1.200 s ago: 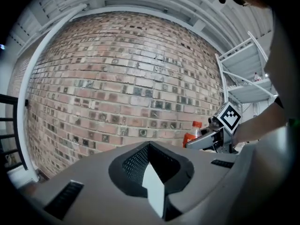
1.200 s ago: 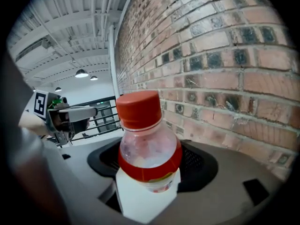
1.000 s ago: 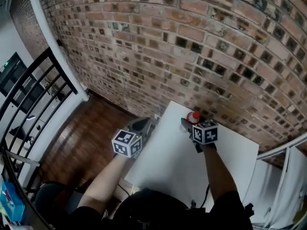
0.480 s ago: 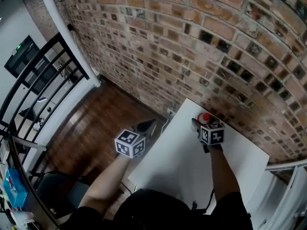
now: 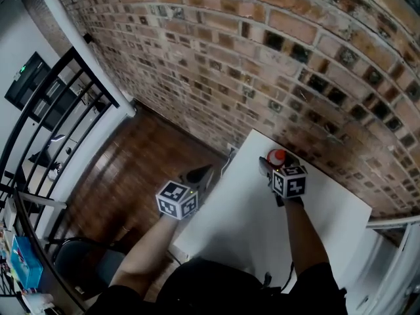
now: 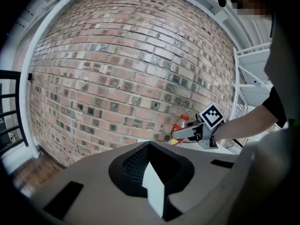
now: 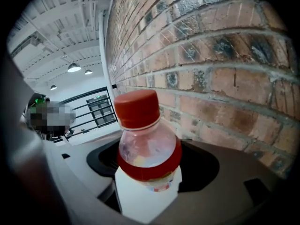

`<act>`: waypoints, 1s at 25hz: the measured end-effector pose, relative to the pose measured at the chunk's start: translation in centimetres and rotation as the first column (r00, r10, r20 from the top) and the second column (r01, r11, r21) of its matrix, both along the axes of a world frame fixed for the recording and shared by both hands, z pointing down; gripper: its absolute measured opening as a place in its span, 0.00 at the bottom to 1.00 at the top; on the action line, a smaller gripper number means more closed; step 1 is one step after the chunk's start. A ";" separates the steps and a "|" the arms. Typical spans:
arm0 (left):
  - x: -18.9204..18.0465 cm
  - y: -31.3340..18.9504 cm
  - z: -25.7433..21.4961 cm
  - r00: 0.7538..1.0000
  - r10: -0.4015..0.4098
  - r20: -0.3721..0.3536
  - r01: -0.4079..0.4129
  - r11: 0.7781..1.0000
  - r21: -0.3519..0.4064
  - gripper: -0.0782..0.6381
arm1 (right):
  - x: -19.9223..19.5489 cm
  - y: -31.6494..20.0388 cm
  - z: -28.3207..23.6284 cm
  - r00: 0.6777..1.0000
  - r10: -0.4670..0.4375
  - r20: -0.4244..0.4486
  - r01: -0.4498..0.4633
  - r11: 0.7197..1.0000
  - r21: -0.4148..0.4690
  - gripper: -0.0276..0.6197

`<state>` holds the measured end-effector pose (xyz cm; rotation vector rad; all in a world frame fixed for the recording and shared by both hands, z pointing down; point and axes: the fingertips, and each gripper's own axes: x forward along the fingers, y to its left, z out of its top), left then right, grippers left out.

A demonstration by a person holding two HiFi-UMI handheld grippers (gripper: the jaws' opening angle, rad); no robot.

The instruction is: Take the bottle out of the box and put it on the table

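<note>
Red-capped bottle (image 7: 147,144) upright, clamped between jaws of right hand-held gripper (image 5: 270,169), at far edge of white tabletop (image 5: 249,222), just beside brick wall (image 5: 262,58), right of frame centre. Empty left hand-held gripper (image 6: 153,191) narrow, jaws together, just off tabletop's left edge.
</note>
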<state>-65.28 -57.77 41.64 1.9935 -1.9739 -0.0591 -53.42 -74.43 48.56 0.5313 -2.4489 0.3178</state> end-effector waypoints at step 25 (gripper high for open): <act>2.7 1.9 -5.7 0.996 -0.066 0.065 0.060 0.993 0.099 0.11 | 10.8 1.8 -7.1 0.932 0.183 0.314 -0.215 0.974 0.070 0.05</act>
